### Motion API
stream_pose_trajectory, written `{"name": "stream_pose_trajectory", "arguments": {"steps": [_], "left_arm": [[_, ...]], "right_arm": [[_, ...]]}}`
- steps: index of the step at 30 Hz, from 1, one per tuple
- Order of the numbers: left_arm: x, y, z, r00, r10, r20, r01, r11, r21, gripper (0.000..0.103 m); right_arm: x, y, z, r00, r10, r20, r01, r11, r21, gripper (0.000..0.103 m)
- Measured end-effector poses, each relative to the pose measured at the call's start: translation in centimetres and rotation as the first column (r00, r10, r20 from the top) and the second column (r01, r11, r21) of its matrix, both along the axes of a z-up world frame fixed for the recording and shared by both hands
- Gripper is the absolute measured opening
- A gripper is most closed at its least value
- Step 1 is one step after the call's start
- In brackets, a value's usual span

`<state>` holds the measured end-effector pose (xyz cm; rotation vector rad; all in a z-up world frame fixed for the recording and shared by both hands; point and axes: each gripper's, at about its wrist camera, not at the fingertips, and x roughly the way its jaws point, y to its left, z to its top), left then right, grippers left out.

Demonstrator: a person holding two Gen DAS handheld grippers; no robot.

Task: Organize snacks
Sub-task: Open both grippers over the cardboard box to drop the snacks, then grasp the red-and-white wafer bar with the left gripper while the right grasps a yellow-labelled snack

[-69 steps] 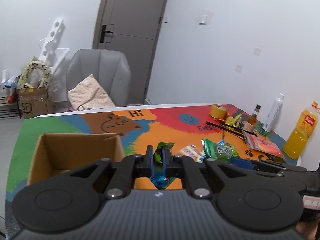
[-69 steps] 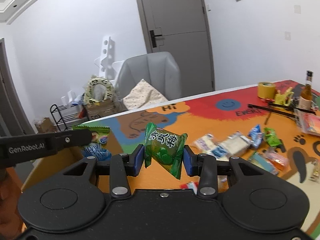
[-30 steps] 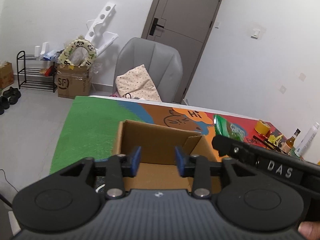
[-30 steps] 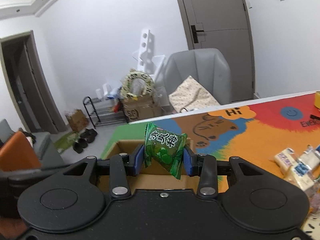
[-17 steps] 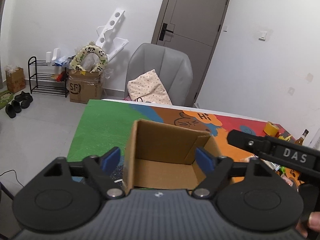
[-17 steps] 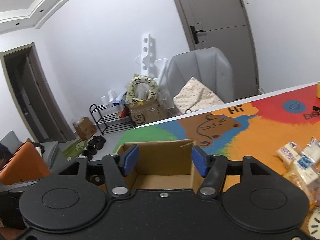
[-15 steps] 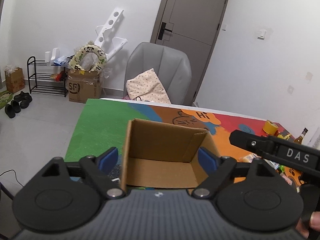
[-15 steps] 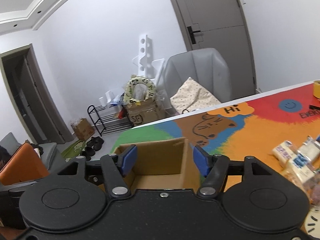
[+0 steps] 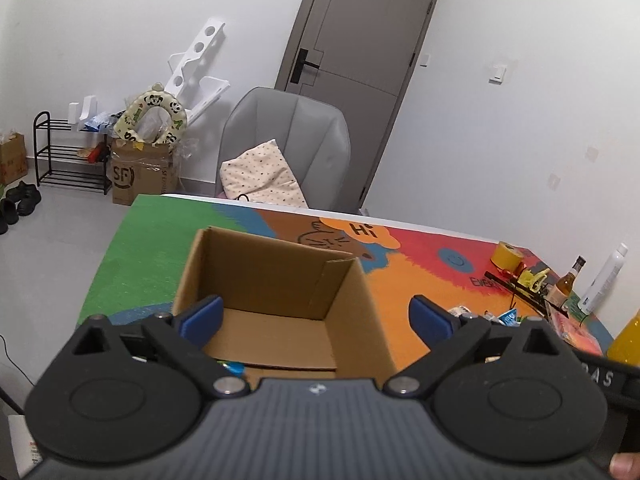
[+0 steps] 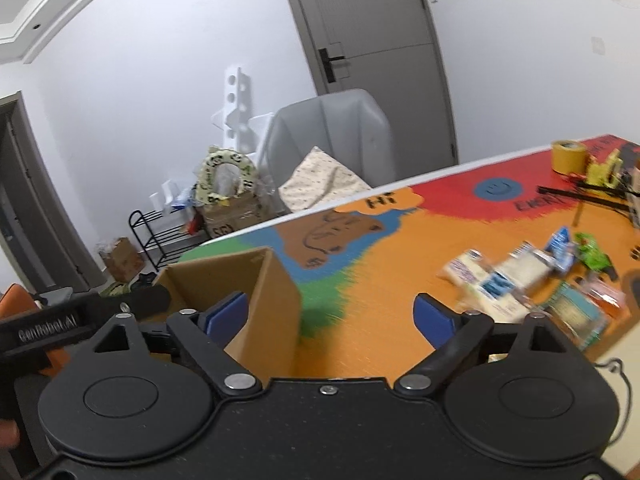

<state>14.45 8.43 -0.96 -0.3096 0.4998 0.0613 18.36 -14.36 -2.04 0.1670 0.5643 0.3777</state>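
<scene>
Hovering over the open brown cardboard box [image 9: 280, 304] on the multicoloured cartoon-print worktop [image 9: 404, 280]: left gripper [image 9: 316, 318], jaws spread wide and holding nothing, blue pads [image 9: 200, 318] straddling the box opening. Sitting near the green end of the worktop, that box, its floor mostly bare brown card from this view; peeking out at its near edge, just behind the gripper body, a sliver of blue-green snack wrapper [image 9: 232, 367], largely hidden and hard to identify. Pointing past the box's right side in the right wrist view: right gripper [image 10: 332, 316], jaws likewise spread apart and gripping nothing, its left pad overlapping the box's [image 10: 256, 300] near corner. Lying well apart from the box, toward the right end of the worktop [image 10: 384, 280]: a loose cluster of small wrapped snacks [image 10: 520, 276], white, blue, green and orange, smeared by motion blur so individual labels cannot be read. Standing beyond them, a yellow tape roll [image 10: 567, 156].
</scene>
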Motion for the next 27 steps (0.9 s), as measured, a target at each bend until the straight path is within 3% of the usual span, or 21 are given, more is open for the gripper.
{"name": "stream_pose_trajectory", "arguments": {"steps": [8, 27], "left_arm": [[-0.4, -2.7, 0.1, 0.999, -0.051, -0.011, 0.051, 0.999, -0.006, 0.101], [0.3, -10.3, 0.0, 0.974, -0.216, -0.063, 0.218, 0.976, 0.012, 0.101]], "right_arm": [[-1.1, -3.4, -0.3, 0.998, -0.058, -0.010, 0.058, 0.998, -0.011, 0.103], [-2.1, -12.7, -2.0, 0.984, -0.176, -0.029, 0.175, 0.984, -0.033, 0.103]]}}
